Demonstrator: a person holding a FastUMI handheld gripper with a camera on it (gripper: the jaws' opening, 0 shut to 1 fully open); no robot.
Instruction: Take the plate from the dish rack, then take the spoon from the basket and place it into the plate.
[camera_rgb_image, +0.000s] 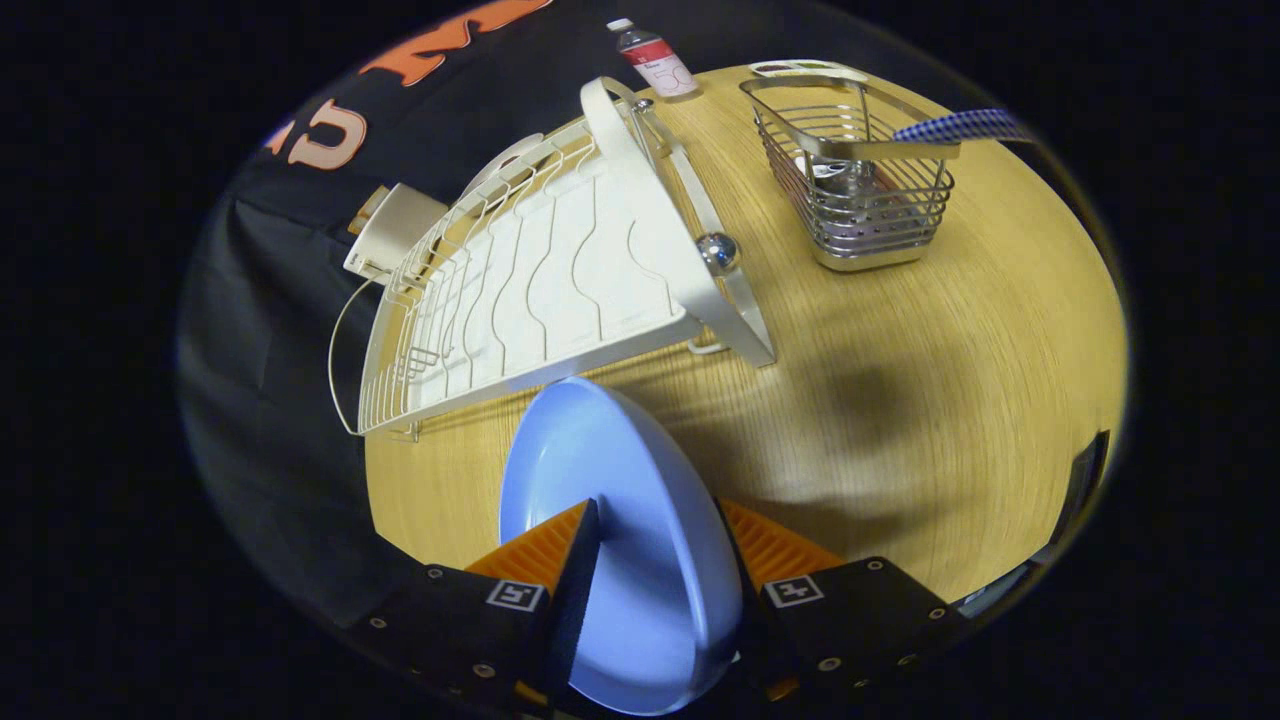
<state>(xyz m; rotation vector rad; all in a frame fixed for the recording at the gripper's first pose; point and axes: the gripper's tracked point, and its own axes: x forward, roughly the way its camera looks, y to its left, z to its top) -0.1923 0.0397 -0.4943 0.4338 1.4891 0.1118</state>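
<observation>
The plate (640, 590) is out of the rack (540, 290): it stands on edge between the two fingers (590, 560), which close on it from either side, one against its hollow face and one against its back, so the gripper (655, 560) is holding the plate. It hangs over the near part of the worktop (900, 420), its top rim just short of the rack's near edge and, as far as can be seen, not touching it. The rack lies beyond the fingers to the left, and its wire slots look empty, which fits the first step being as good as done; what that step still seems to lack is setting the plate flat on the worktop and letting go. The basket (850, 170) stands far off to the right, well apart from the plate. A checked handle (960, 125) sticks out over the basket's right rim, and this is probably the spoon, though its bowl is hidden down among the wires, where something shiny sits that cannot be made out. A small bottle (652, 58) stands at the far edge of the worktop, between rack and basket. So the spoon half is all still to do: reach for the basket, lift the spoon, lay it in the plate. The bare wood right of the plate looks a fair spot to put it down.
</observation>
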